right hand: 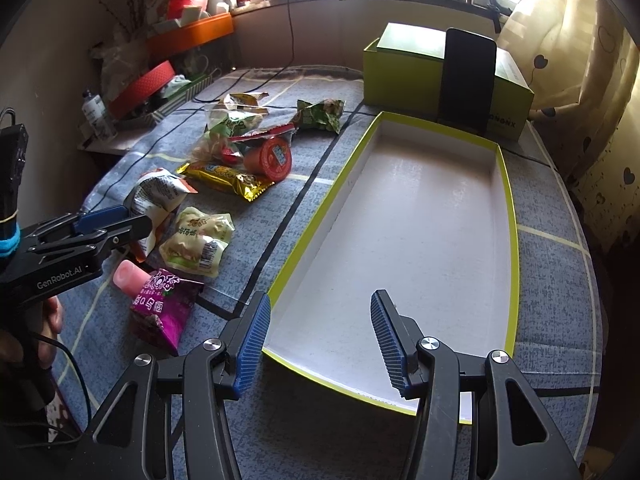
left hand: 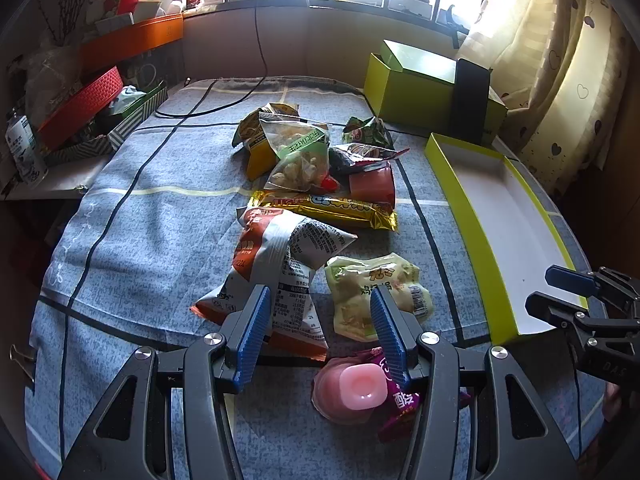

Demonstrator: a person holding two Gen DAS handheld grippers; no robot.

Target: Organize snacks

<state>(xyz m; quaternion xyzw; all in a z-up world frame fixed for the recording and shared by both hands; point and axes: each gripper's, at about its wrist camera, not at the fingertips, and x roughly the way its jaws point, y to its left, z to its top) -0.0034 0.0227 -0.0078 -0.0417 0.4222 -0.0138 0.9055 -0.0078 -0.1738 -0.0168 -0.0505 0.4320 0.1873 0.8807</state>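
A pile of snacks lies on the blue checked cloth: an orange-white bag (left hand: 276, 264), a pale green packet (left hand: 376, 292), a gold bar (left hand: 328, 208), a pink jelly cup (left hand: 356, 388), a purple packet (right hand: 164, 308) and a red cup (right hand: 270, 158). A shallow tray with a lime-green rim (right hand: 300, 248) and white inside holds nothing. My left gripper (left hand: 320, 312) is open above the near snacks, holding nothing. My right gripper (right hand: 320, 312) is open over the tray's near end, holding nothing.
A closed green box (right hand: 404, 76) with a black phone (right hand: 464, 80) leaning on it stands behind the tray. Red and orange boxes (left hand: 80, 100) and a white bottle (left hand: 24, 148) crowd the left edge. A black cable (left hand: 224, 96) runs across the far cloth. Curtains hang at right.
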